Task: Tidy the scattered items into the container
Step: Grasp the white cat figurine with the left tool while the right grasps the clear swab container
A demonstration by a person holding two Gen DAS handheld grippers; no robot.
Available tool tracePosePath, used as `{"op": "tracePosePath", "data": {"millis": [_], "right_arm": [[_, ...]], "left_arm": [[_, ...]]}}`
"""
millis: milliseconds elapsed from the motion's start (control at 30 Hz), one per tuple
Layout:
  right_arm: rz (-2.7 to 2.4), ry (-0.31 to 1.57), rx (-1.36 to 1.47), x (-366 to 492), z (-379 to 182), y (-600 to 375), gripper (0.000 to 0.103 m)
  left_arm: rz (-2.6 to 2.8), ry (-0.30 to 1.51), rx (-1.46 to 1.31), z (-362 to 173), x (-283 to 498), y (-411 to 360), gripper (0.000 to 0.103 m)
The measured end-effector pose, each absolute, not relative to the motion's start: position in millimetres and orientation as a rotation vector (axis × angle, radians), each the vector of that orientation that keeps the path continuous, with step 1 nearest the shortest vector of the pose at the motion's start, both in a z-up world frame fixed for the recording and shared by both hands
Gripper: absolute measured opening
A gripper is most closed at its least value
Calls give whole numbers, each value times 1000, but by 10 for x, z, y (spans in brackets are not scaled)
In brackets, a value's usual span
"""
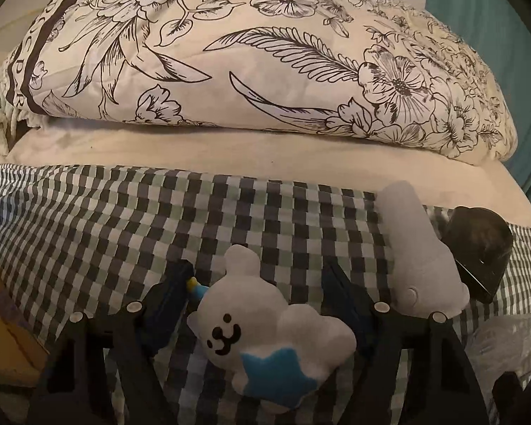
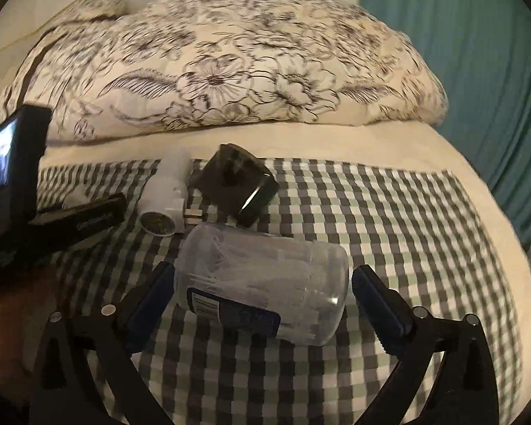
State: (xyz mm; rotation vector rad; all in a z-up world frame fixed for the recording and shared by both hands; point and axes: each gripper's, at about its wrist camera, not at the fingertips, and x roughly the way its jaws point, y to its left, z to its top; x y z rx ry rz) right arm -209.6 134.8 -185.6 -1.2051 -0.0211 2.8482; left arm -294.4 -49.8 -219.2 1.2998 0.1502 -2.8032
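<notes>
Your left tool [image 1: 262, 279] is spread around the white plush seal with the blue star [image 1: 265, 322], which lies on the checked bedspread [image 1: 106, 219]. Your right tool [image 2: 262, 283] is spread around the clear plastic jar [image 2: 262, 283] lying on its side. You look to be at the grasping step: next, pinch each item. No container is in view.

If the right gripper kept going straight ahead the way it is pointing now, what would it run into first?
Most likely the clear plastic jar lying on its side on the checked cloth: it already sits between the open right gripper fingers. Beyond it lies a black box-shaped object, though depth is uncertain.
</notes>
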Motion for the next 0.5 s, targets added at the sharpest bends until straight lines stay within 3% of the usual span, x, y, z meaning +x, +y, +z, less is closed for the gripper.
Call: {"op": "tracePosePath", "data": {"millis": [267,367,400,500], "right_arm": [[2751,60,-1238,-2140,-1986,1466,101],[2758,177,-1281,-2144,-2032,1558,101],[2763,201,-1282,-2130,-2030,1577,101],[2789,181,-1265,-2087,-1987,1572,95]], "left_arm": [[-2823,106,1276,-2141,-2838,-478,76],[-2832,71,1261,-2103,-2811,-474,73],[-2833,59,1248,-2083,-2792,-467,34],[-2830,60,1274,-2049,-2805,-457,32]]}}
